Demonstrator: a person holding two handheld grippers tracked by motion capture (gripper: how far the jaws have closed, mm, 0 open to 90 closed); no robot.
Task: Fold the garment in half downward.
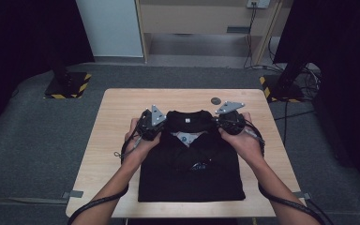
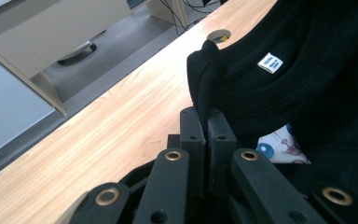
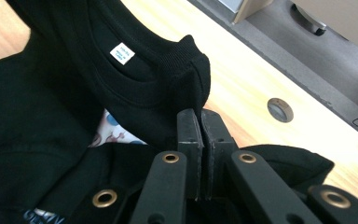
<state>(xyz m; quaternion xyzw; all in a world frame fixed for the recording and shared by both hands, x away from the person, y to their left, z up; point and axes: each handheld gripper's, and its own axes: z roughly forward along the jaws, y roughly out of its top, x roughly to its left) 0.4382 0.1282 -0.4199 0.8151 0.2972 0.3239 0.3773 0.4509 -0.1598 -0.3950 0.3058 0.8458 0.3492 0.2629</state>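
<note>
Wooden table (image 1: 117, 140) carries a black t-shirt (image 1: 192, 173), partly folded, lying at its middle and near edge. Left gripper (image 1: 155, 123) and right gripper (image 1: 225, 118) each have jaws clamped tight on a collar-side corner of the cloth, lifted slightly off the top. Looks like a mid-fold step; next move likely needs both corners carried evenly toward the hem, laid flat, then released. No containers in sight, just a small round grommet (image 1: 215, 100) beyond the collar.
</note>
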